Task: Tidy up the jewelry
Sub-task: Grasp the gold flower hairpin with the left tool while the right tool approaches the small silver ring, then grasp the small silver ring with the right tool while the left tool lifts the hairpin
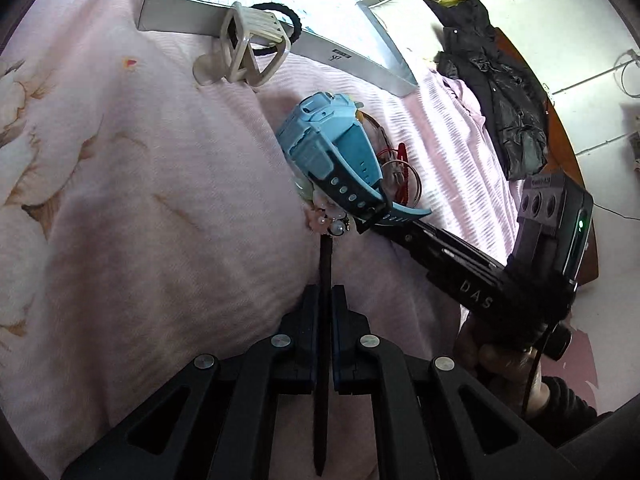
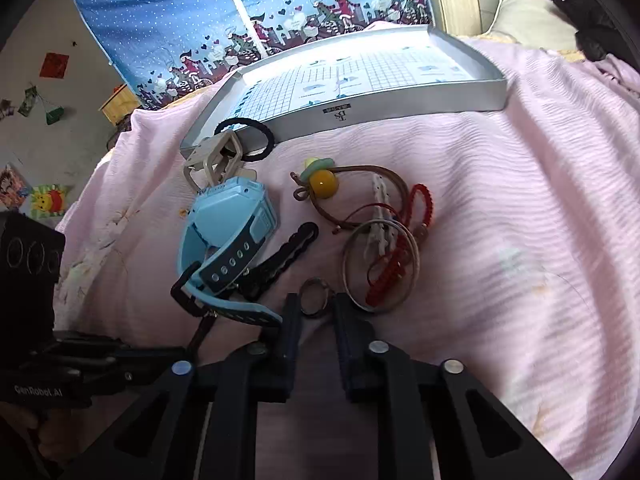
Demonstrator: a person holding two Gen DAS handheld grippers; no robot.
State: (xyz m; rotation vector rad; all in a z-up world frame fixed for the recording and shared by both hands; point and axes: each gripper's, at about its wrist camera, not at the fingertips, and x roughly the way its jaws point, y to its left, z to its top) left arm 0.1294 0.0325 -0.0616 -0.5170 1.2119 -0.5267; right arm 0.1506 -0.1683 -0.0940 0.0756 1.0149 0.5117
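Two readable marks: "DAS", "GenRobot.AI"

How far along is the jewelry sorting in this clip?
Early. Done: only a black hair tie rests on the rim of the silver tray. In hand: the left gripper is shut on a dark hair stick; the right gripper is open around a small ring. Left on the pink bedspread: the blue watch, bangles, red cord and beige clip.

Home bedroom, pink bedspread (image 2: 500,208), pillow (image 2: 528,20), blue fabric wardrobe (image 2: 168,20), dark coat (image 1: 496,92)
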